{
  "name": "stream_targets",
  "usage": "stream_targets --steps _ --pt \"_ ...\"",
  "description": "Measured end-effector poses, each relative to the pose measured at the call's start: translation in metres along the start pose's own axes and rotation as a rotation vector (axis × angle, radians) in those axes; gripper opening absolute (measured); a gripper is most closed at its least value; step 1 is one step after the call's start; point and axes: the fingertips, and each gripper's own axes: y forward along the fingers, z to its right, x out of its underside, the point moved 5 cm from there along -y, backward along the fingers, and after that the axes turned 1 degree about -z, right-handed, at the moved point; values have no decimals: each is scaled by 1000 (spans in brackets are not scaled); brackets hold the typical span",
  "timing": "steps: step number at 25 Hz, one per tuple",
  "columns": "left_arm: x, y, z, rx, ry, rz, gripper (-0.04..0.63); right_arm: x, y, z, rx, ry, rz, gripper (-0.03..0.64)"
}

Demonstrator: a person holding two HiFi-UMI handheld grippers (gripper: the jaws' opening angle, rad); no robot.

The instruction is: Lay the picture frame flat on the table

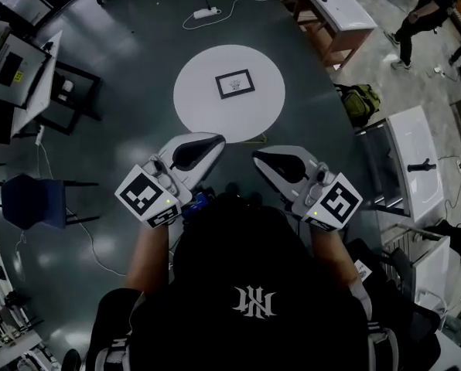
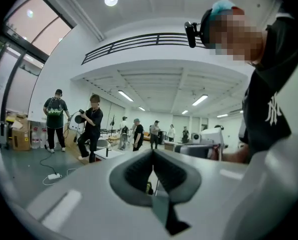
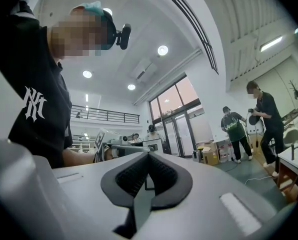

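Head view: rectangular picture frame [image 1: 235,83], seemingly flat, on round table [image 1: 207,108].

I get free reach onto the round white table [image 1: 207,107] from near, left and right of the small black-framed picture [image 1: 234,83]. Grey floor [image 1: 138,91] around it is open. Olive-green bag [image 1: 360,103] and long white desk [image 1: 412,141] crowd the right; blue chair [image 1: 33,201] near left.
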Motion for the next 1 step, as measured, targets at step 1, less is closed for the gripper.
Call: stream_targets --steps 1 --pt "-1 0 2 0 25 -13 3 0 1 -2 2 15 8 0"
